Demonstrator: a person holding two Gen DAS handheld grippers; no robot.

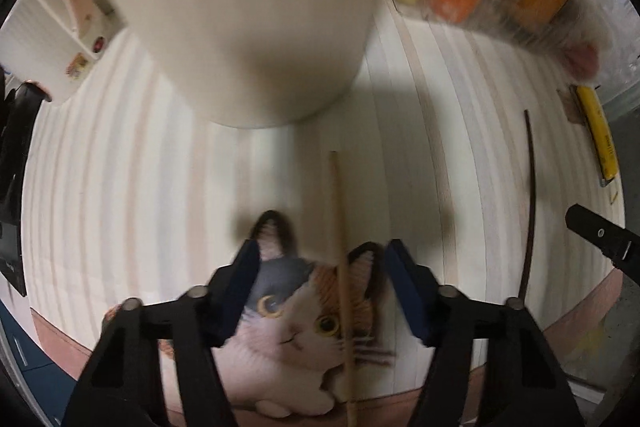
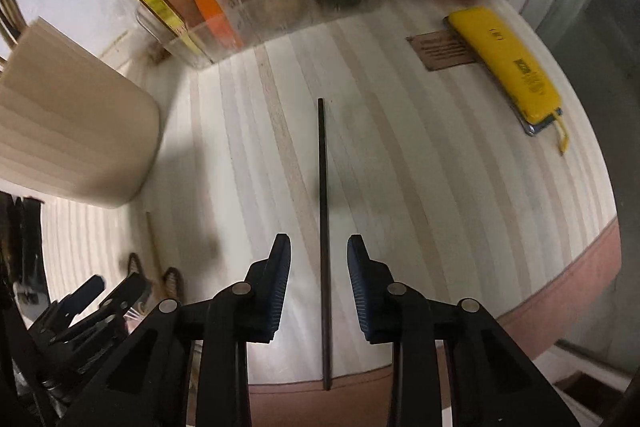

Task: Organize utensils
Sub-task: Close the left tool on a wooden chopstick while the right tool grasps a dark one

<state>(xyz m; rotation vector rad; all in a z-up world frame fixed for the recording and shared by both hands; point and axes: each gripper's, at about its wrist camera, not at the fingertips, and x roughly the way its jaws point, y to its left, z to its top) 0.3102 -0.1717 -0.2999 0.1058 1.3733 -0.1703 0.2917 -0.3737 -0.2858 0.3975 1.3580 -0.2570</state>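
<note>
Right wrist: dark chopstick [image 2: 323,227] lies flat on counter [image 2: 420,167], long axis straight between my right fingers [image 2: 319,259], released, not touching. Left fingers [image 1: 320,263] likewise straddle pale chopstick [image 1: 340,267].

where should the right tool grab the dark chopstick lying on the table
Grip the dark chopstick on its shaft somewhat short of the near end, coming straight down from above. It lies flat and runs lengthwise away from the camera, already between the right tool's open fingers, which stand either side of it. It is thin and low on the striped table, so closing across its width looks likeliest to hold.
</note>
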